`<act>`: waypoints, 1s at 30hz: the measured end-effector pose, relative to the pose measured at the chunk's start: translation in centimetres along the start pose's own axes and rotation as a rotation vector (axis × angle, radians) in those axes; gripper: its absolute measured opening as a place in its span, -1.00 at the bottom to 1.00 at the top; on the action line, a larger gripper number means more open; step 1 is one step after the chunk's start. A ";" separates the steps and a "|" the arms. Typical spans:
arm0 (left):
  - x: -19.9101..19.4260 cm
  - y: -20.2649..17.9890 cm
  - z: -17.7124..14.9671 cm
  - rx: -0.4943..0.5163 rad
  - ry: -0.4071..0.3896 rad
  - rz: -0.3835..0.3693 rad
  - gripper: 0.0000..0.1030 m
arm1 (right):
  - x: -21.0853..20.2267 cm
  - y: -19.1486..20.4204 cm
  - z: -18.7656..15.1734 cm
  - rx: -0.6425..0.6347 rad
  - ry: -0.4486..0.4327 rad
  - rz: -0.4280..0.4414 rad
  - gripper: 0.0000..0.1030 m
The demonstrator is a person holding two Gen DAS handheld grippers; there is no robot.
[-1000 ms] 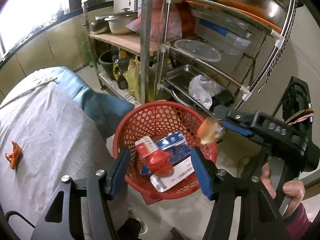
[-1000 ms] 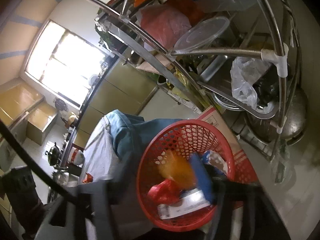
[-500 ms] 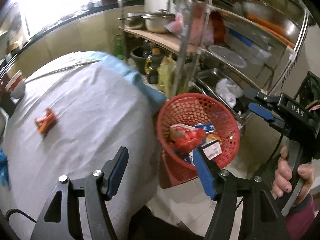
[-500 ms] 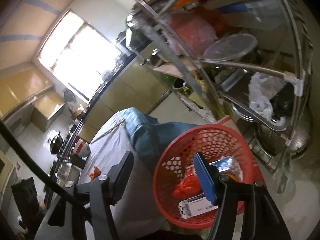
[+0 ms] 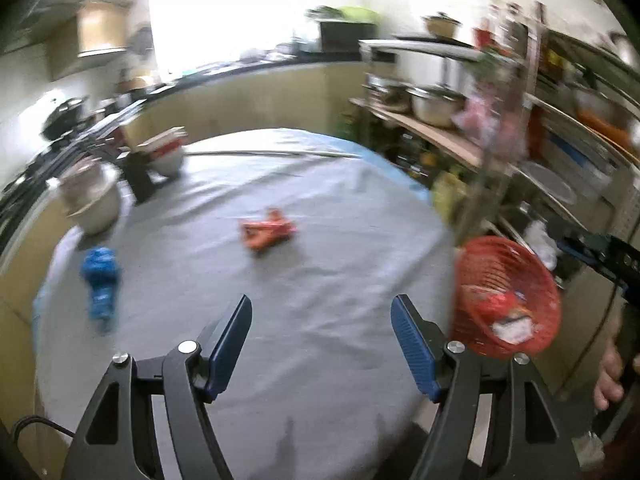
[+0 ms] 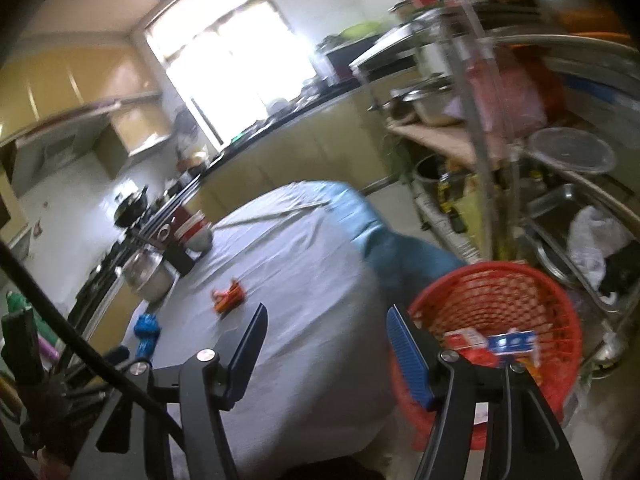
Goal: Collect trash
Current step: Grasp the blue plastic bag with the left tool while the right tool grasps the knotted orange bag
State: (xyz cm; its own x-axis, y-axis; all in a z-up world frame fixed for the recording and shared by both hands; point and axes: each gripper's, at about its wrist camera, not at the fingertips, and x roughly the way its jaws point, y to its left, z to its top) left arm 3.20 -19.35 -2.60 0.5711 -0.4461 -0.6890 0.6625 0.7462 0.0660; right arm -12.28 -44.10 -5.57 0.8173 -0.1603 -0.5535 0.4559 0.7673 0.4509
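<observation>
A crumpled orange wrapper lies mid-table on the grey cloth. A crumpled blue wrapper lies near the table's left edge. The red mesh basket sits off the table's right side with red and blue packets inside. My left gripper hangs over the near part of the table, jaws opening, nothing between them. My right gripper is open and empty, at the table's right edge beside the basket.
Bowls and a red-and-white cup stack stand at the table's far left, with a black block beside them. A long stick lies along the far edge. A metal rack of pots and trays stands right of the basket.
Both views have swung left from the basket to the table. The yellow scrap that the right gripper held has dropped into the basket. The left jaws have spread wider.
</observation>
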 end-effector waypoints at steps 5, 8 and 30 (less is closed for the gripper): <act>-0.9 5.9 -1.2 -0.097 -0.031 0.116 0.58 | 2.2 4.2 -0.9 -0.059 0.075 0.031 0.29; -1.2 8.7 -2.1 -0.135 -0.042 0.186 0.60 | 3.5 6.6 -1.6 -0.093 0.127 0.050 0.29; 1.3 26.1 -7.3 -0.451 0.090 0.433 0.60 | 11.5 13.5 -3.6 -0.200 0.318 0.076 0.29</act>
State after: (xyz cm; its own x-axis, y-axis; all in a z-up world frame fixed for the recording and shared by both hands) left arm 17.70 3.19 -7.07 0.6855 -0.0285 -0.7275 0.1000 0.9935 0.0552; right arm 2.01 -33.31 -8.36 0.6815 0.0787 -0.7276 0.2947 0.8805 0.3713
